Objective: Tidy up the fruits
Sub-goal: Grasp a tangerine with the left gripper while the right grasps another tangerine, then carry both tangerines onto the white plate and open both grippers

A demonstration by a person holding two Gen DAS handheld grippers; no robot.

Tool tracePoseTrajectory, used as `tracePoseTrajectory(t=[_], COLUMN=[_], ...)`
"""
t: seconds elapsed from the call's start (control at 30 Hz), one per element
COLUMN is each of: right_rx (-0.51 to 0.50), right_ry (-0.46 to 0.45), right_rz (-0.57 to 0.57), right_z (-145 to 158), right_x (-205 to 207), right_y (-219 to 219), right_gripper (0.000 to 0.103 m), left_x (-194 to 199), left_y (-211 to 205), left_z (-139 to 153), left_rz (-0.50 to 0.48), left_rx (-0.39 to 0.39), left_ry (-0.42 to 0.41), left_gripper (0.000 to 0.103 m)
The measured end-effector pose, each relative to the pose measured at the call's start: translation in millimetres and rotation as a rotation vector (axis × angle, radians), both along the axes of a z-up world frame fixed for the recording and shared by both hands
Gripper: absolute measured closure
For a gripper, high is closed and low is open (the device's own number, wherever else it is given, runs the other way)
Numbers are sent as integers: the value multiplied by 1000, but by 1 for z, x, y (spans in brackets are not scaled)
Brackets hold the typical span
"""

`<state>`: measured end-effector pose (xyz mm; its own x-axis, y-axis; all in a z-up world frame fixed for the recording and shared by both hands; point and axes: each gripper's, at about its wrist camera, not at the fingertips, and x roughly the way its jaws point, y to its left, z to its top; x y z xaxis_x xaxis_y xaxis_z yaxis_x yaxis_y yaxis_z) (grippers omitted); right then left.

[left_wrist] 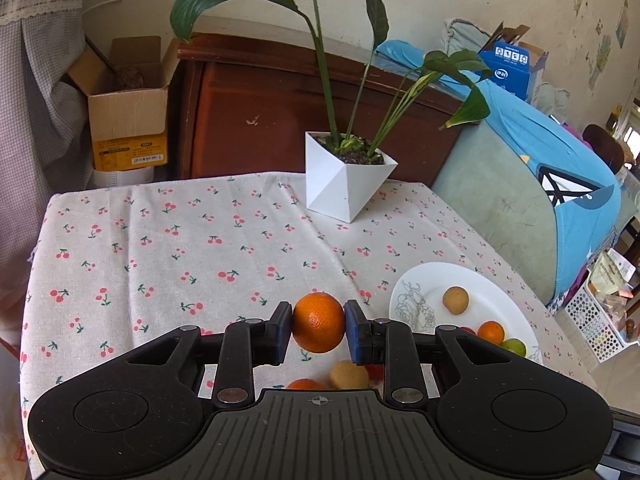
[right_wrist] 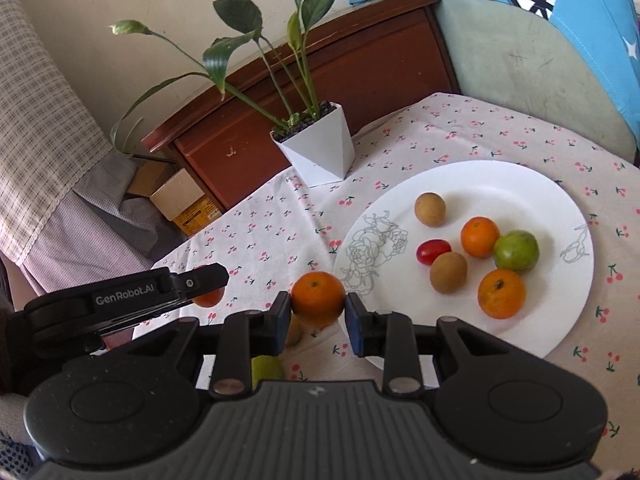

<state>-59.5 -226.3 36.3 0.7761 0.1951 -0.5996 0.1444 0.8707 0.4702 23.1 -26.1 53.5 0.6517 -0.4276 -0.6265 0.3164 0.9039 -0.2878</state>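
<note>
Plainly, the left gripper is pinching an orange above the tablecloth, and the right gripper is clamping a mandarin at the plate's nine o'clock rim. Round fruit is risking rolling off, or knocking the cherry tomato.

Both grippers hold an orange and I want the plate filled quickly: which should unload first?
Right. The right gripper holds its orange beside the white plate's rim; the left gripper, with its orange, looks farther off.
</note>
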Motion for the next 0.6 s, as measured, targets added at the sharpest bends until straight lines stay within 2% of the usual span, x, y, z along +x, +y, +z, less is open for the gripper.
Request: tracePoseTrajectory(t=[0.13, 0.3, 0.6], right_rx=[8, 16, 35], right_ry=[28, 52, 70], right_rz=[-39, -77, -119], right_z=[-6, -12, -16], right_x=[-1, -1, 0], right_y=[-7, -14, -21], right_gripper=[74, 74, 74], left_x=[1, 6, 22], left_y=[-18, -43, -83], left_z=[4, 9, -3], left_rz=[-46, -117, -228], left_rx=[-22, -10, 56], left_ry=[4, -6, 20], left_gripper=[77, 77, 77])
